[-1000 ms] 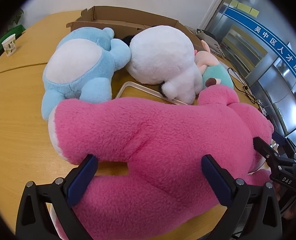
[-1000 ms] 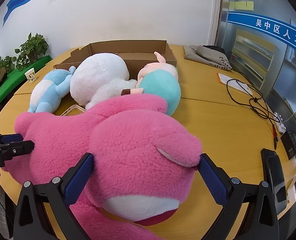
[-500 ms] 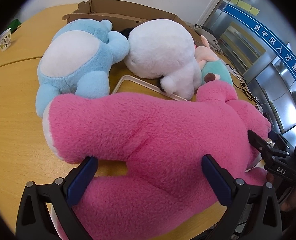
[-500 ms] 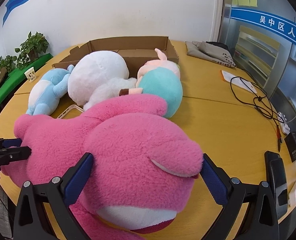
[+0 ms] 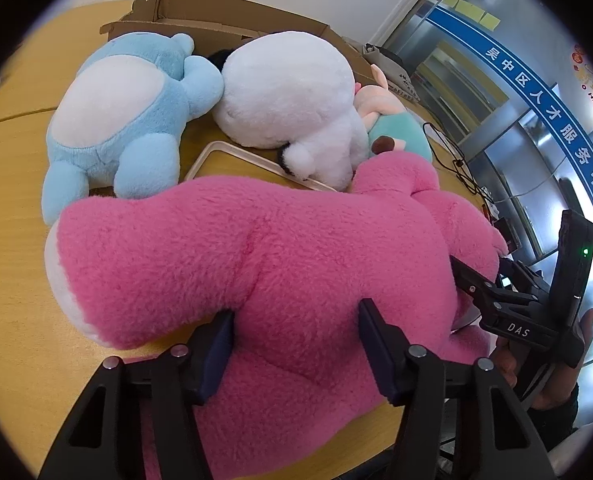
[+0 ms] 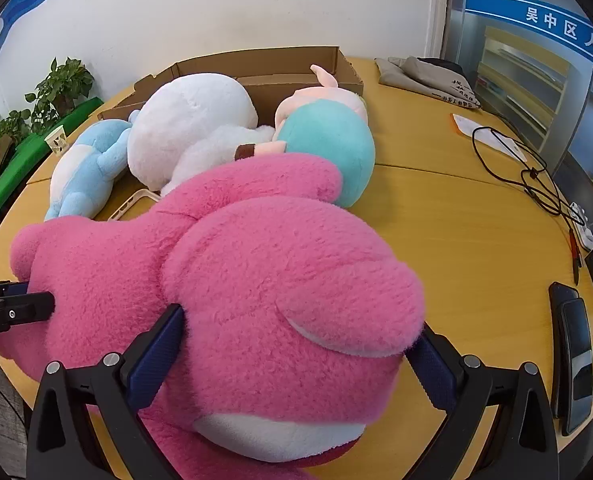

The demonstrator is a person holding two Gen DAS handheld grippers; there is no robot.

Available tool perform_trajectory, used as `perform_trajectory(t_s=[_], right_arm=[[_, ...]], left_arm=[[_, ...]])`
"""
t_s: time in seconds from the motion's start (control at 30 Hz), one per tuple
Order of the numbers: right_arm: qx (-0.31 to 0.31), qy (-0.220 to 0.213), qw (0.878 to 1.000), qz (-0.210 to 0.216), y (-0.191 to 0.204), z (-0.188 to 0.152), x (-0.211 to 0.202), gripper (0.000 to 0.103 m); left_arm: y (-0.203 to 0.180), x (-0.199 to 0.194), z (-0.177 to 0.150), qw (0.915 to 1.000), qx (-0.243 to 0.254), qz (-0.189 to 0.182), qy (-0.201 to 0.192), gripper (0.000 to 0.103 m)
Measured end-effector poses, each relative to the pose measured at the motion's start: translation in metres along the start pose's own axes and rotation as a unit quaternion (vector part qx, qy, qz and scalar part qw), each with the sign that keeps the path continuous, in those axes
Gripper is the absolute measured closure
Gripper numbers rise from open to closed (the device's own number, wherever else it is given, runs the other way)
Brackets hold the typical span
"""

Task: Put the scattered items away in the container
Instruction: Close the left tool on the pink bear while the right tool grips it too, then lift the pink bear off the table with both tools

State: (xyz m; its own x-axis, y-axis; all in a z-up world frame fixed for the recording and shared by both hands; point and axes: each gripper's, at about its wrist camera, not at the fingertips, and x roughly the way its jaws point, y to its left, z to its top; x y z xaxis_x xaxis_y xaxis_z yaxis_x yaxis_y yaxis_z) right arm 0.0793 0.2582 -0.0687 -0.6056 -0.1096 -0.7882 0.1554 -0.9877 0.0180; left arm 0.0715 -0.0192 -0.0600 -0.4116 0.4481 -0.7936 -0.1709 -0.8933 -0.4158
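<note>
A big pink plush bear (image 5: 280, 256) lies on the wooden table in front of me; it also shows in the right wrist view (image 6: 256, 264). My left gripper (image 5: 296, 352) is shut on its body, jaws pressed into the fur. My right gripper (image 6: 296, 356) is shut on its head. Behind it lie a blue plush (image 5: 124, 116), a white plush (image 5: 288, 92) and a teal-and-pink plush (image 6: 328, 140). An open cardboard box (image 6: 264, 68) stands at the back. The right gripper also shows in the left wrist view (image 5: 508, 312).
A thin white tray frame (image 5: 216, 152) lies between the plushes. Black cables (image 6: 532, 176), phones (image 6: 572, 348) and a folded grey cloth (image 6: 428, 76) are on the table's right side. Potted plants (image 6: 56, 88) and a paper cup (image 6: 56, 140) stand far left.
Both grippers have closed in on the pink bear, the jaws squeezing into its fur. The view has moved a little closer to the plush pile.
</note>
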Motion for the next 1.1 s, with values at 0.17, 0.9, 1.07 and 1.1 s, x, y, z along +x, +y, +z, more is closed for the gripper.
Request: perform_trajectory(t_s=[0.17,0.9,1.07,1.1], right_arm=[[-0.013,-0.005,1.0,0.005,0.006,-0.002,-0.007,0.014],[-0.022,-0.124,0.992,-0.024,0.036,0.035,-0.1,0.036],[-0.034,-0.186,0.982,-0.028,0.047,0.073,-0.138,0.036],[-0.036,-0.2,0.979,-0.028,0.049,0.083,-0.145,0.036]], left_arm=[[-0.004,-0.005,-0.001,1.0,0.003,-0.002,-0.008,0.054],[-0.036,-0.114,0.029,0.9879,0.079,-0.018,-0.132,0.067],[-0.055,-0.158,0.065,0.974,0.118,-0.019,-0.192,0.067],[-0.059,-0.165,0.074,0.9709,0.126,-0.019,-0.203,0.067]])
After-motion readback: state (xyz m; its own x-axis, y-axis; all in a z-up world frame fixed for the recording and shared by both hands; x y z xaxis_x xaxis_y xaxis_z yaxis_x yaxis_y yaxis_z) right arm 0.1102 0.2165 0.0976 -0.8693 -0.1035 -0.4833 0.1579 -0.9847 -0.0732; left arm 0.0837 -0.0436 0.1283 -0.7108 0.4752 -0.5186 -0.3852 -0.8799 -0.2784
